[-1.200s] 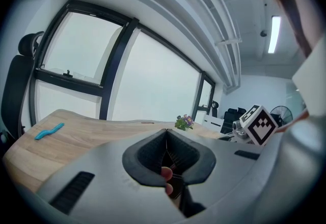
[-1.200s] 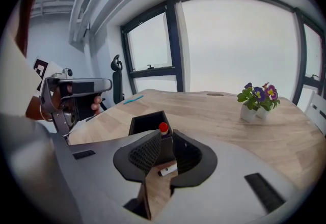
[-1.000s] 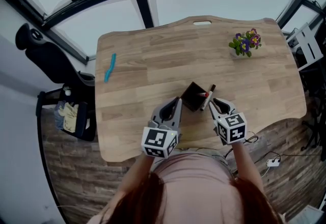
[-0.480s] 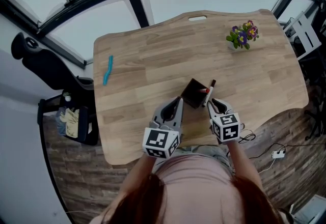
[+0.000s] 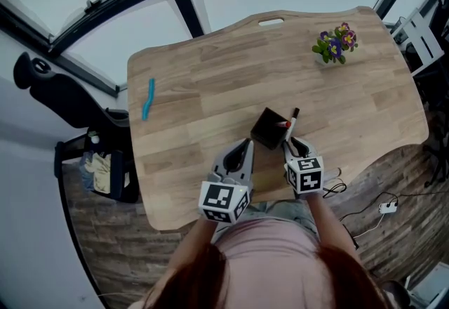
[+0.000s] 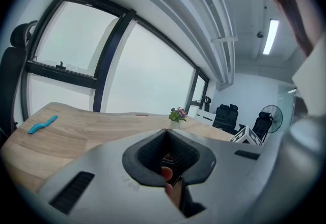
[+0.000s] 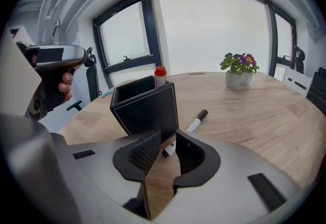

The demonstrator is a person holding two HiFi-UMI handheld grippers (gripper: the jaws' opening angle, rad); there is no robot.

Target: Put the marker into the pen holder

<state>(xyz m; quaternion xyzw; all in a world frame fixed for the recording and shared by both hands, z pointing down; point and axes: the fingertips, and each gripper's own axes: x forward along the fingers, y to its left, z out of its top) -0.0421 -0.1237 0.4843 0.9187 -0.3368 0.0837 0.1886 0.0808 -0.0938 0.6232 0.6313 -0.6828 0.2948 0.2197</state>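
My left gripper [image 5: 245,142] sits just left of the black pen holder [image 5: 267,130], jaws pressed together. The marker [image 7: 195,121], white with a black cap, lies just right of it. My right gripper [image 7: 167,142] jaws have just been opening, with the marker's near end loose between them.

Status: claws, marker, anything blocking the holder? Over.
Left claw shut. Right claw just opening, ungripped white black-capped marker end at its gap, beside black square pen holder. Red-capped pen already inside.
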